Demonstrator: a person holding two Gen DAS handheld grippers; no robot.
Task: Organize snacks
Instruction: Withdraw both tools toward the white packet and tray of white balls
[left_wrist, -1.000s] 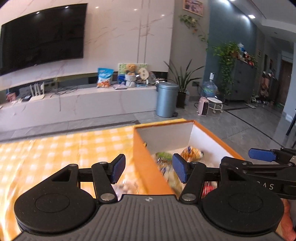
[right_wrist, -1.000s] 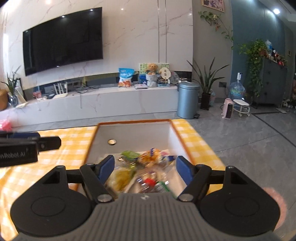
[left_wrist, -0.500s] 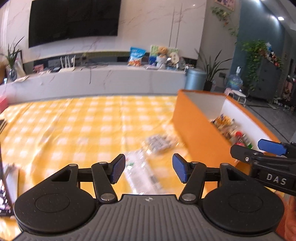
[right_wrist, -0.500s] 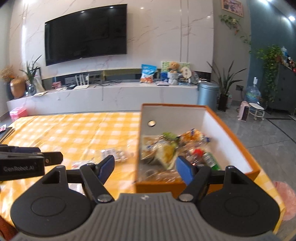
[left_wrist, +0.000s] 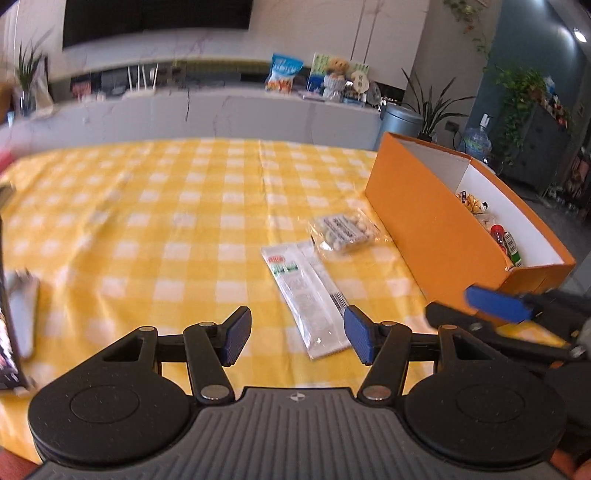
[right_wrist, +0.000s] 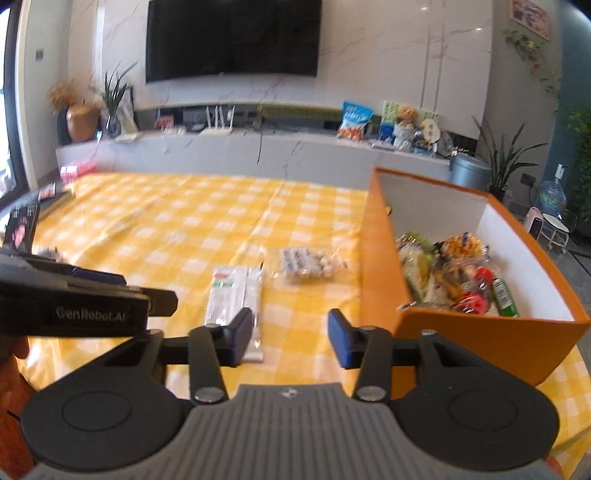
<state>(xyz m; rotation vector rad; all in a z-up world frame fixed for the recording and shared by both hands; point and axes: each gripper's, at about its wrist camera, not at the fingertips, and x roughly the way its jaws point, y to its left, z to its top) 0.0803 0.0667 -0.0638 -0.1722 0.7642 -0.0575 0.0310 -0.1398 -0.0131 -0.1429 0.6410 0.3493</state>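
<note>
On the yellow checked tablecloth (left_wrist: 166, 221) lie a long white snack packet (left_wrist: 306, 295) (right_wrist: 229, 295) and a clear bag of small round snacks (left_wrist: 345, 232) (right_wrist: 306, 264). To their right stands the orange box (left_wrist: 436, 229) (right_wrist: 480, 339), with several snacks (right_wrist: 454, 273) inside. My left gripper (left_wrist: 297, 338) hovers open just short of the white packet's near end, with nothing between its pads. My right gripper (right_wrist: 290, 338) hangs over the cloth between the packet and the box. Its jaws are closing and hold nothing.
A dark flat item (left_wrist: 7, 325) and a pale object (left_wrist: 22, 314) sit at the table's left edge. A pink box (right_wrist: 75, 171) rests at the far left corner. The table ends just past the orange box; a marble TV bench (right_wrist: 258, 155) runs behind.
Both grippers have swung left and down from over the orange box to the cloth, bringing the two loose packets into view. The right jaws have narrowed.
</note>
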